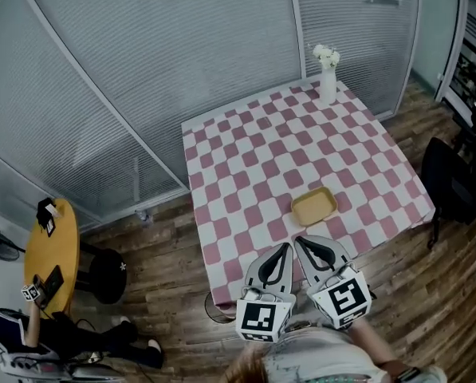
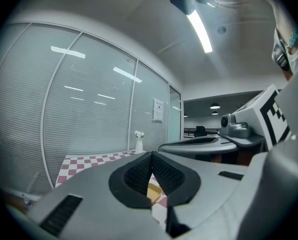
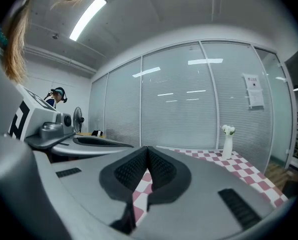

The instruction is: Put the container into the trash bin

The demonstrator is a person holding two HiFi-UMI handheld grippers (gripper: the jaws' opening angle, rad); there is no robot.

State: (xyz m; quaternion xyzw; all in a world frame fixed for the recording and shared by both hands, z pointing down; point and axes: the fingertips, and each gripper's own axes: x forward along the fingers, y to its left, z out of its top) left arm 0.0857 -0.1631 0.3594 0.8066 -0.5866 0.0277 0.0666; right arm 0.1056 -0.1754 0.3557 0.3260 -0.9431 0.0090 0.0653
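A shallow yellow container [image 1: 313, 207] lies on the pink-and-white checkered table [image 1: 245, 146], near its front edge. In the left gripper view a sliver of the container [image 2: 153, 190] shows through the gap below the jaw tips. My left gripper [image 1: 286, 248] and right gripper [image 1: 298, 241] hover side by side over the table's front edge, just short of the container, both pointing at it. Both are shut with nothing between the pads, as the left gripper [image 2: 151, 155] and right gripper [image 3: 147, 149] views show. No trash bin is in view.
A white vase with flowers [image 1: 327, 74] stands at the table's far corner. Glass walls with blinds run behind the table. A round yellow side table [image 1: 53, 250] and a seated person are at the left. A dark chair [image 1: 449, 178] stands at the right on the wooden floor.
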